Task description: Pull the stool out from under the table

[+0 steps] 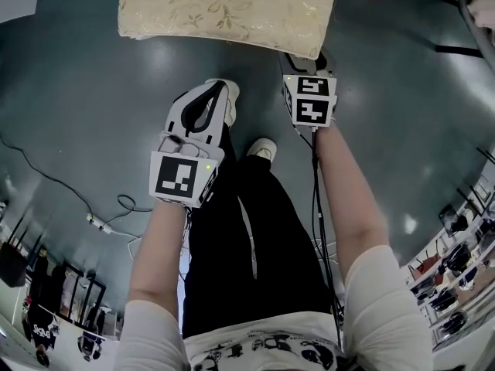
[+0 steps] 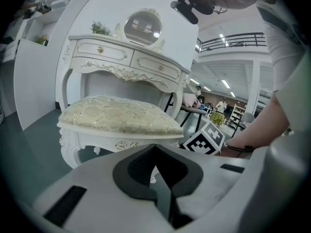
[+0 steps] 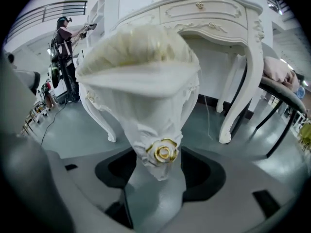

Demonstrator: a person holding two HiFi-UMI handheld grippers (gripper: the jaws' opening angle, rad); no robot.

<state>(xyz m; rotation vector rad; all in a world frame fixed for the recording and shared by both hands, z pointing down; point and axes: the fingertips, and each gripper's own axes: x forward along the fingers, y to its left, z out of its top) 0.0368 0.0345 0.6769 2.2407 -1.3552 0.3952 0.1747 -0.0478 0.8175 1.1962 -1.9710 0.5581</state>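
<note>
On the grey floor (image 1: 77, 91), the stool (image 1: 232, 10) stands just in front of the white table (image 2: 126, 62), with its pale patterned cushion toward the person. The left gripper view shows the whole seat clear of the table's front edge, and whether its far side still reaches under the table cannot be told. The table has carved drawers, curved legs and an oval mirror (image 2: 142, 27) on top.

The right gripper (image 1: 305, 60) is pushed up to the stool's near right corner, angled downward. In its own view the top of the carved leg, with a gold rose (image 3: 165, 153) on it, stands between the jaws. The jaws are wide apart, and dark gaps show on both sides of the leg, so the pads seem not to press on it, though the wide-angle view makes the contact hard to judge.

The left gripper (image 1: 216, 99) hangs lower and nearer the person's body, well short of the stool. Its jaws are together with nothing between them. From its view the stool's seat fills the middle distance, and the right gripper's marker cube (image 2: 204, 141) shows beside the seat's right edge.

From the head view, the person's legs in black trousers run down between the two forearms, and a thin cable (image 1: 46, 176) trails over the floor at the left. Another person (image 3: 63, 38) stands in the background of the right gripper view.
</note>
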